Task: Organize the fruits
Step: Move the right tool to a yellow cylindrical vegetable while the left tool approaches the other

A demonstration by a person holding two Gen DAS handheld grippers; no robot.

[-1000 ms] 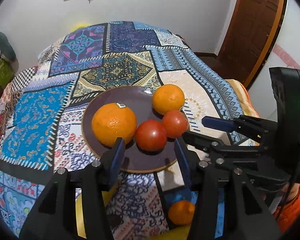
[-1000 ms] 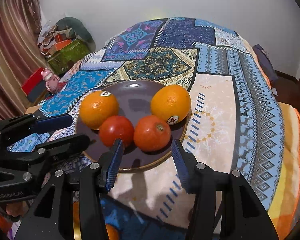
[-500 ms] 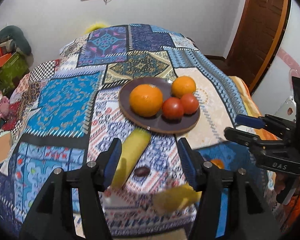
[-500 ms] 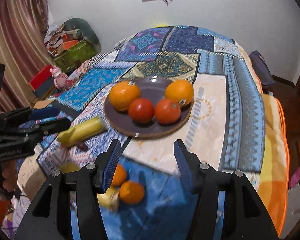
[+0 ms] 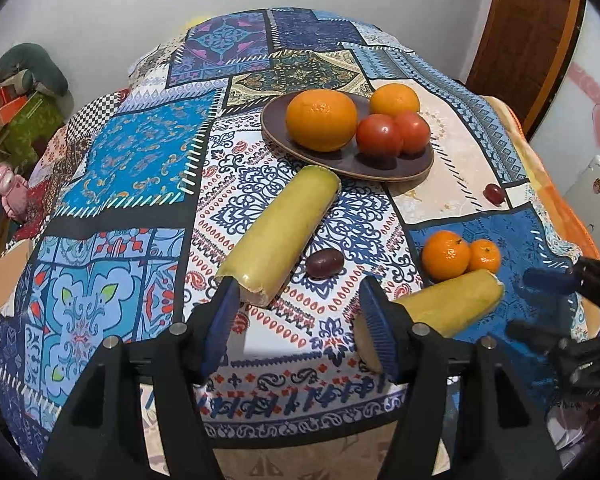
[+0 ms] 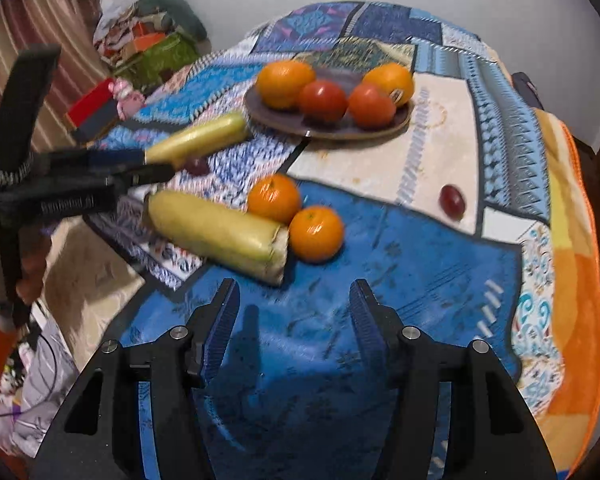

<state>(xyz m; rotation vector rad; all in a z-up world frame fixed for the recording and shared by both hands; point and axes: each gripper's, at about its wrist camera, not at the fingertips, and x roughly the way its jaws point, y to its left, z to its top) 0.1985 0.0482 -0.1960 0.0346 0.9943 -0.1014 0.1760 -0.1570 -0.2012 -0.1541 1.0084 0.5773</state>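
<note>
Hovering over the patchwork bedspread (image 5: 140, 152), left gripper (image 5: 300, 320) fingers spreading with nothing between them, right gripper (image 6: 294, 316) fingers apart and empty too; plate (image 5: 276, 128) holds oranges and tomatoes, while two corn cobs, two mandarins (image 6: 296, 216) and grapes lie loose nearby

One plate (image 5: 278, 138) carries two oranges (image 5: 321, 119) and two tomatoes (image 5: 379, 135). On the patterned cloth lie two yellow corn cobs (image 5: 284, 228), two small mandarins (image 5: 446, 255) and two dark grapes (image 5: 324, 263).
</note>
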